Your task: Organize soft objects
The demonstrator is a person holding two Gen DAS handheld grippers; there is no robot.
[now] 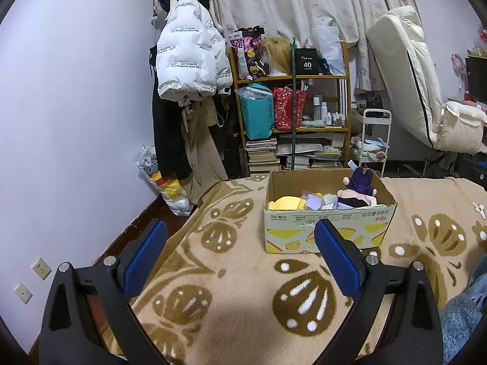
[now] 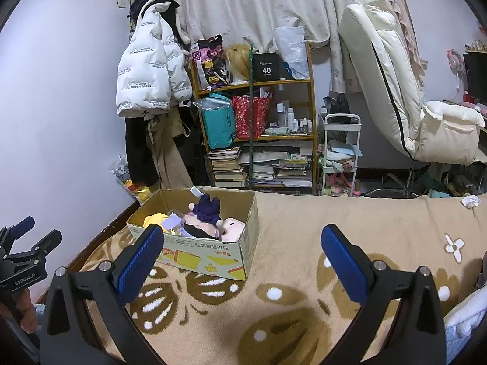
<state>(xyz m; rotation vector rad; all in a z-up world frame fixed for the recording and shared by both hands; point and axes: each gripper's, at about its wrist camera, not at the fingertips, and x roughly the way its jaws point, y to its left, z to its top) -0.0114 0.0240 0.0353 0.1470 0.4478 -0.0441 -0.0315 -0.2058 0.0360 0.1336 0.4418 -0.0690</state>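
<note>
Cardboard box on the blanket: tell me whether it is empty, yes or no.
No: the cardboard box holds soft toys, among them a purple-haired doll and a yellow plush.

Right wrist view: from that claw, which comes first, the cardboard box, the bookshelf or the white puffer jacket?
1. Cardboard box, on the blanket, ahead-left of the right claw.
2. and 3. Bookshelf and white puffer jacket, both at the far wall; too close to call.

A black box [image 2: 266, 66] on the top shelf shows "40". The white puffer jacket [image 1: 185, 57], upper left, repeats "The only leading fashion art". At lower left, the left tool [image 2: 22, 269] reads "GenRoboLAI".
</note>
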